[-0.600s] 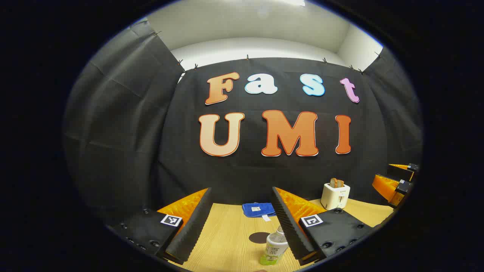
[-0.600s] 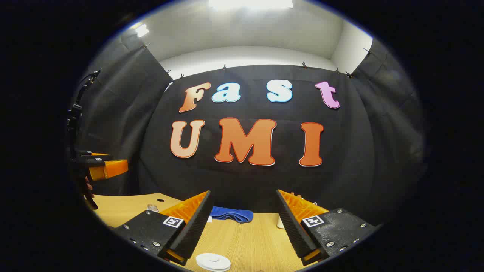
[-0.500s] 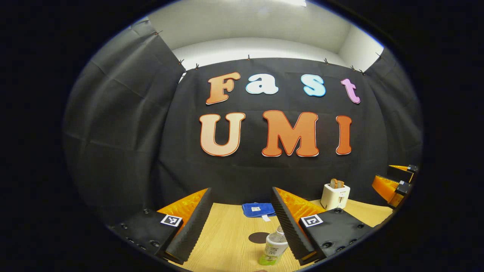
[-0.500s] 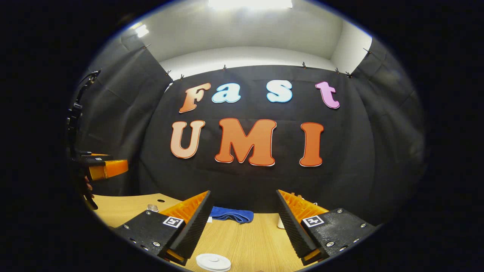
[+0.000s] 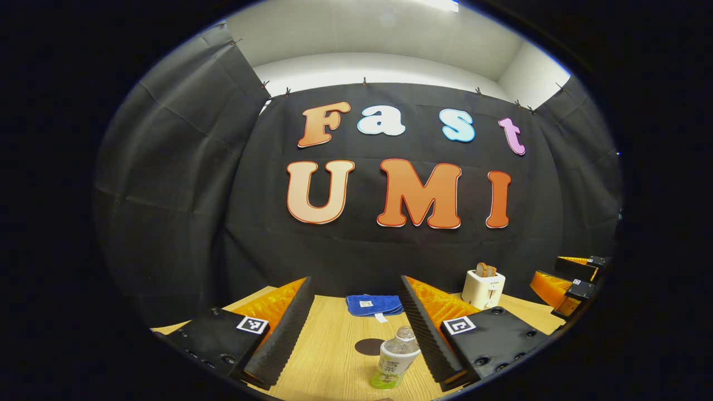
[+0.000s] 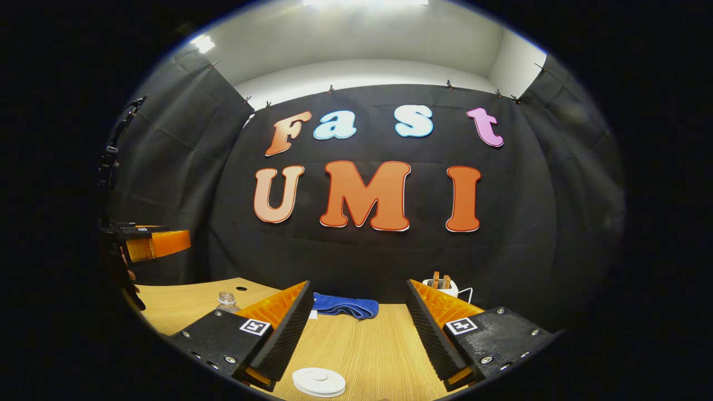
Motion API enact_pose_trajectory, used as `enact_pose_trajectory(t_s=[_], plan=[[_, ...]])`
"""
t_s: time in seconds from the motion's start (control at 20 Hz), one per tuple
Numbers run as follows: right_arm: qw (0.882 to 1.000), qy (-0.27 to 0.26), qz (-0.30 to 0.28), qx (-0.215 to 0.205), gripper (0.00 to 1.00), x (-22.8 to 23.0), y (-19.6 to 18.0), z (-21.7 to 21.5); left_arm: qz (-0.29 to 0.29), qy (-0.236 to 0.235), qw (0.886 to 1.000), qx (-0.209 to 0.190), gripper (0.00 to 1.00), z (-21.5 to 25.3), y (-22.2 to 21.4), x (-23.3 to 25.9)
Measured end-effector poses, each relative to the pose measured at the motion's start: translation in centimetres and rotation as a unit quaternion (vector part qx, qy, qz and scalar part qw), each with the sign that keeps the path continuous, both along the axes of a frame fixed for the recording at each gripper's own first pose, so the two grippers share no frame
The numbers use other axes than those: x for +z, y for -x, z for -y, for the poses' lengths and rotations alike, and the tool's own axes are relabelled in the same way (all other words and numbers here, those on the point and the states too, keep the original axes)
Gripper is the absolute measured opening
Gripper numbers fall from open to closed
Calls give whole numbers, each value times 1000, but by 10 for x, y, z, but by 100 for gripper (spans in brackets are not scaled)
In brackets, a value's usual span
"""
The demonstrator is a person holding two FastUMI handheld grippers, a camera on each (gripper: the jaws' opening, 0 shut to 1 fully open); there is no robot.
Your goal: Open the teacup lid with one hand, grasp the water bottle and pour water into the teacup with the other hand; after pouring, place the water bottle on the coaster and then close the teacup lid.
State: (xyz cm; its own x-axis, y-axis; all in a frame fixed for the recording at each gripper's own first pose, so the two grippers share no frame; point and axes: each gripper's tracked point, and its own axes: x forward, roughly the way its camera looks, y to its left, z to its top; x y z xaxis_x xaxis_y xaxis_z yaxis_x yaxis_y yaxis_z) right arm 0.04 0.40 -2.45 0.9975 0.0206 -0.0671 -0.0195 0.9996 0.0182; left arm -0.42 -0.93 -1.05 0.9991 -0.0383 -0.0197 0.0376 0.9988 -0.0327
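Both grippers poised above the bench, nothing grasped yet.

On the bench (image 5: 334,345), the left gripper (image 5: 354,329), jaws wide, should drop squarely around the water bottle (image 5: 394,360) near its front edge; the right gripper (image 6: 359,333), also wide, must centre over the white teacup lid (image 6: 318,382).

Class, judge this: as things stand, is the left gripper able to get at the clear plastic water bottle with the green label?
Probably yes. The clear plastic water bottle stands upright just ahead of the left gripper, whose jaws are open, with nothing between them.
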Motion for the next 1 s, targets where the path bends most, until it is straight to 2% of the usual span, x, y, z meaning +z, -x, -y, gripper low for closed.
enact_pose_trajectory(t_s=[0.25,0.45,0.7,1.0], plan=[[1000,0,4,2,98,4,0,1,11,26,999,-18,98,7,5,8],[1000,3,6,7,98,1,2,0,17,25,999,-24,98,8,5,9],[999,4,-18,26,98,-28,2,-13,18,3,999,-31,98,17,6,-6],[996,-10,-85,41,97,-83,2,-23,-6,-17,999,-47,98,35,10,-45]])
